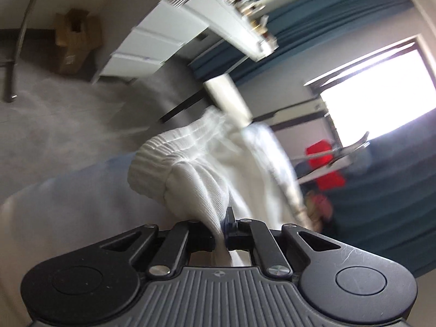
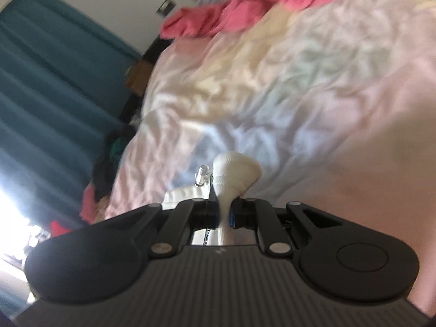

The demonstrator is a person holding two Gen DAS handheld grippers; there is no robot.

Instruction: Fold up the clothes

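Observation:
My left gripper [image 1: 222,230] is shut on a white ribbed garment [image 1: 196,169], which bunches up in front of the fingers and hangs above the pale bed sheet [image 1: 68,212]. My right gripper [image 2: 224,212] is shut on another bunched part of the same white garment [image 2: 234,174], held above the bed cover [image 2: 286,81]. A small metal fitting [image 2: 202,177] shows just left of that bunch. Both views are blurred by motion and strongly tilted.
A pink garment [image 2: 245,5] lies at the far end of the bed. Teal curtains [image 2: 54,76] and a bright window [image 1: 381,98] flank the bed. White drawers [image 1: 155,46], a cardboard box [image 1: 73,41] and grey carpet [image 1: 68,117] lie beyond. A red item [image 1: 325,163] hangs by the window.

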